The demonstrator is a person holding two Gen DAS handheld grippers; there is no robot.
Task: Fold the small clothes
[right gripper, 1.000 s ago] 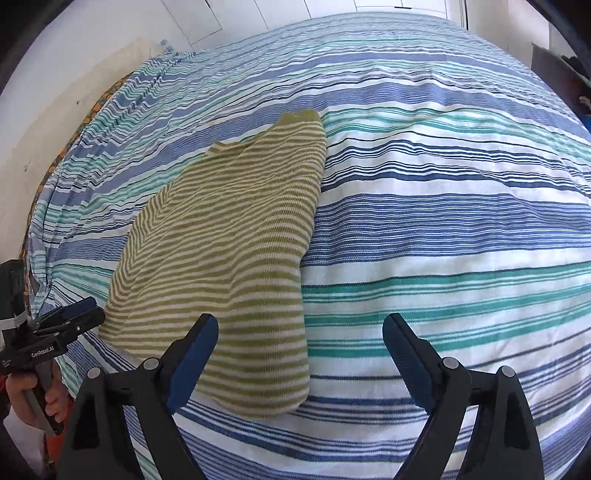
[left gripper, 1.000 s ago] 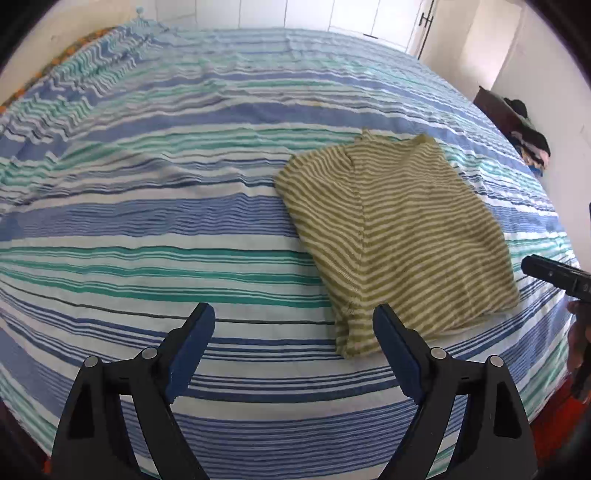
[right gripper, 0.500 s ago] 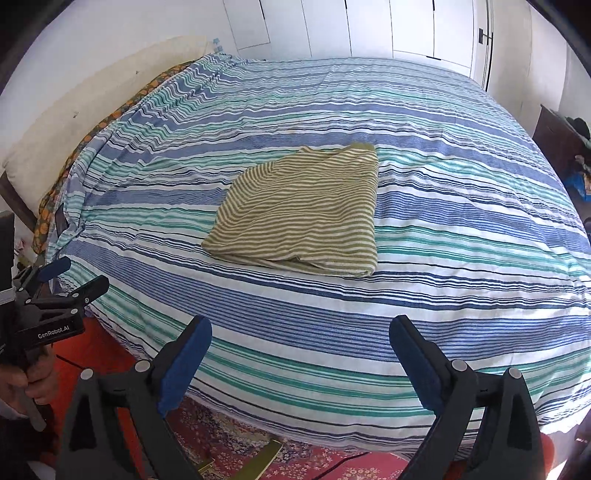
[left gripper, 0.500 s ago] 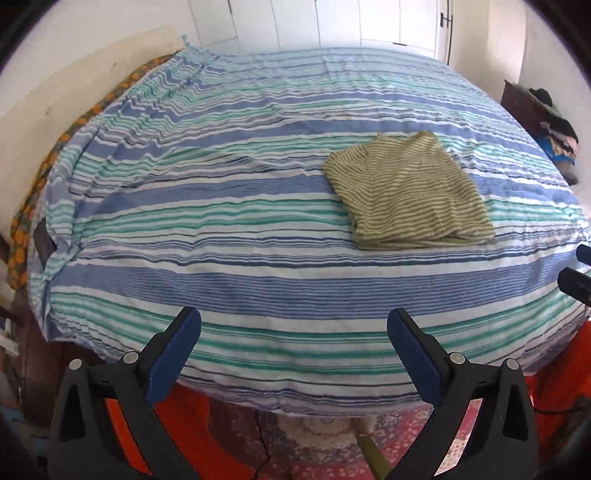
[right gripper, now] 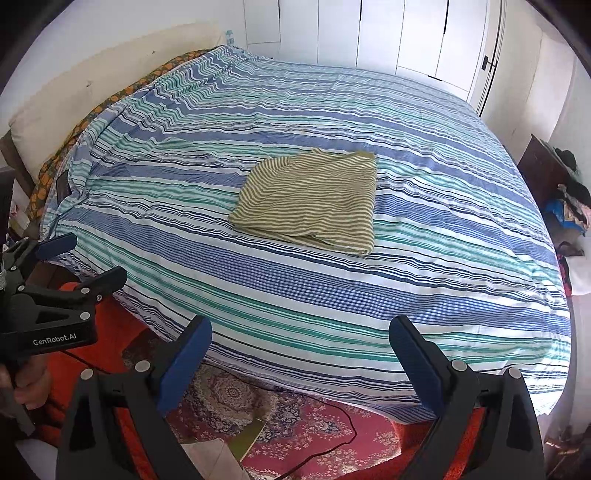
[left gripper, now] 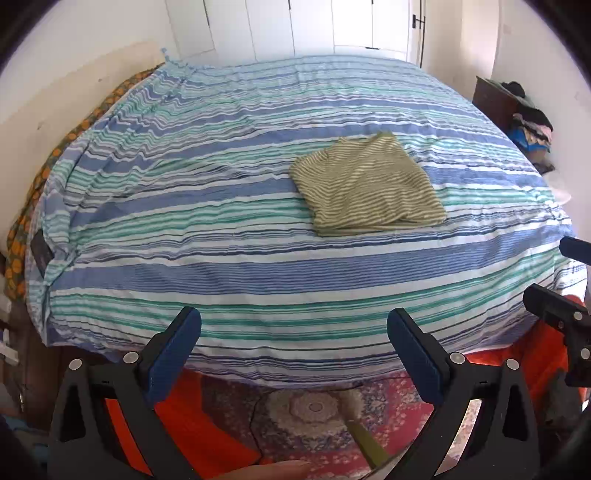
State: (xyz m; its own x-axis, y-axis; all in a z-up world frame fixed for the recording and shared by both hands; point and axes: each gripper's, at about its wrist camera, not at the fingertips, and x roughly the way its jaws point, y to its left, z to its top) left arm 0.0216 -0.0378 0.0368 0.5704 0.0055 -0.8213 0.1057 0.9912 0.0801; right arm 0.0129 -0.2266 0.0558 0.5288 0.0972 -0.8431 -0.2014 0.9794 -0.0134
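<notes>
Bed [left gripper: 258, 266]: fills most of both views, covered edge to edge by a sheet striped in blue, teal and white, the stripes running across the frame. An orange-patterned cloth [left gripper: 55, 155] shows along its left side.

Wardrobe doors [left gripper: 314, 26]: white panels on the far wall behind the bed.

Rug [right gripper: 314, 435]: red with floral medallions, on the floor below the near edge of the bed.

Dark cabinet [left gripper: 495, 99]: right of the bed against the wall, with a heap of mixed clothes [left gripper: 532, 129] on top.

Folded garment [left gripper: 365, 184]: olive and cream stripes, lying flat on the bed, right of centre in the left wrist view and near centre in the right wrist view [right gripper: 310, 199]. A roughly rectangular packet; its long axis runs from the near edge of the bed toward the far wall, slightly slanted. The thick rounded fold faces the near edge; the thinner end with a plain olive band points to the far wall. Nothing touches it.

Left hand-held gripper [left gripper: 293, 354]: jaws spread wide, holding nothing, hanging off the near edge of the bed over the rug, well apart from the garment.

Right hand-held gripper [right gripper: 299, 362]: jaws likewise spread wide and empty, off the near edge of the bed, well apart from the garment.
</notes>
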